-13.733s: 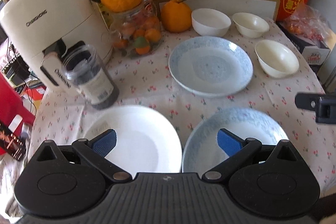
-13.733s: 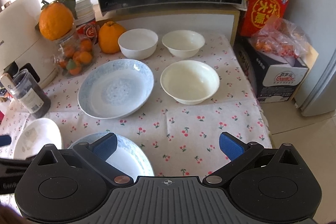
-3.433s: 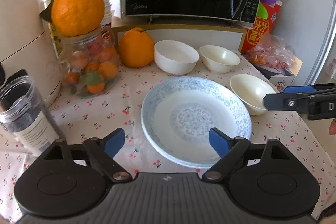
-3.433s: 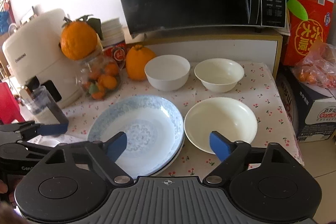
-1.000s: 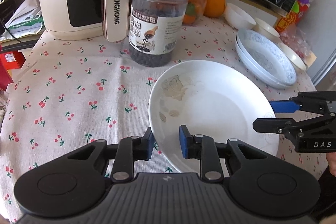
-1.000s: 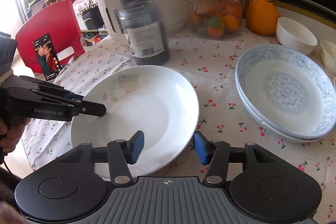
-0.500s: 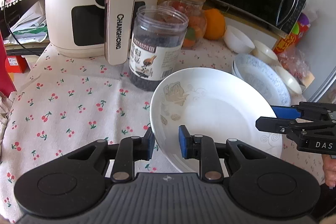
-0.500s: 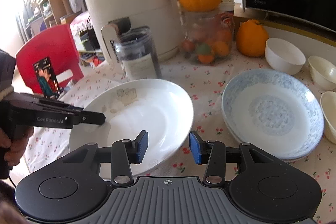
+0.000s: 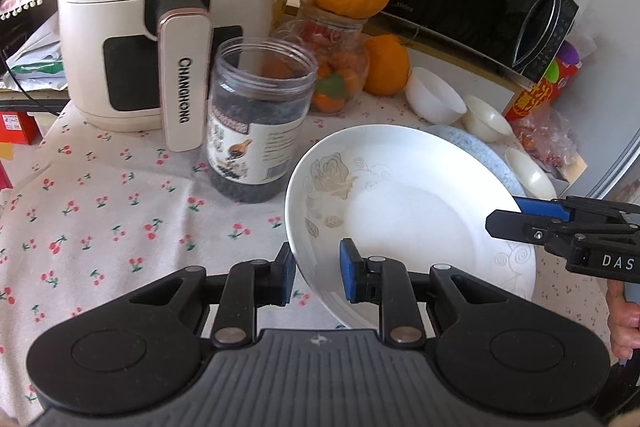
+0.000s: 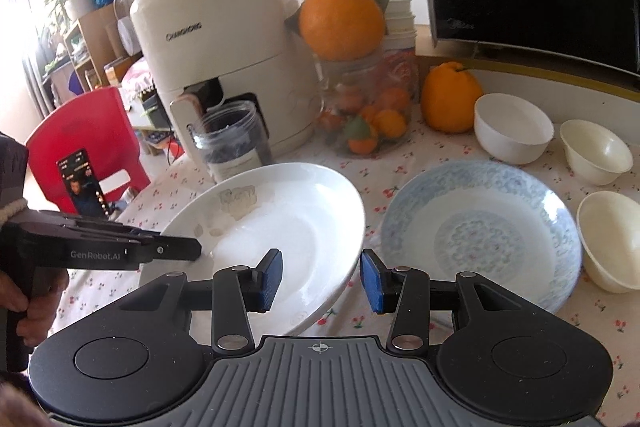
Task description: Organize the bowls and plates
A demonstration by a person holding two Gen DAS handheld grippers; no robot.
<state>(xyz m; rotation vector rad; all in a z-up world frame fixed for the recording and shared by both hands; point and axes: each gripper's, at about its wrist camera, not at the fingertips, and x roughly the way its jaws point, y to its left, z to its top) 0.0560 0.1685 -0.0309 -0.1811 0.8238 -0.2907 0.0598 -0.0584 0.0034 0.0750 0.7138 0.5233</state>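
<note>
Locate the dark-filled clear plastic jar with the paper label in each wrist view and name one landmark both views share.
Left wrist: the dark-filled clear plastic jar stands left of centre, behind the lifted white plate.
Right wrist: jar left of centre, its base hidden by the plate.
Shared landmark: the cream air fryer directly behind it.

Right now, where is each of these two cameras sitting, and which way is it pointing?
Left wrist view: sits on the left tongs, looking along them over the white plate toward the air fryer; the right tongs and a bit of hand show.
Right wrist view: sits on the right tongs, facing the same white plate and the blue patterned plates; the left tongs and holding hand show.
Shared: white plate, air fryer, bowls, oranges.
</note>
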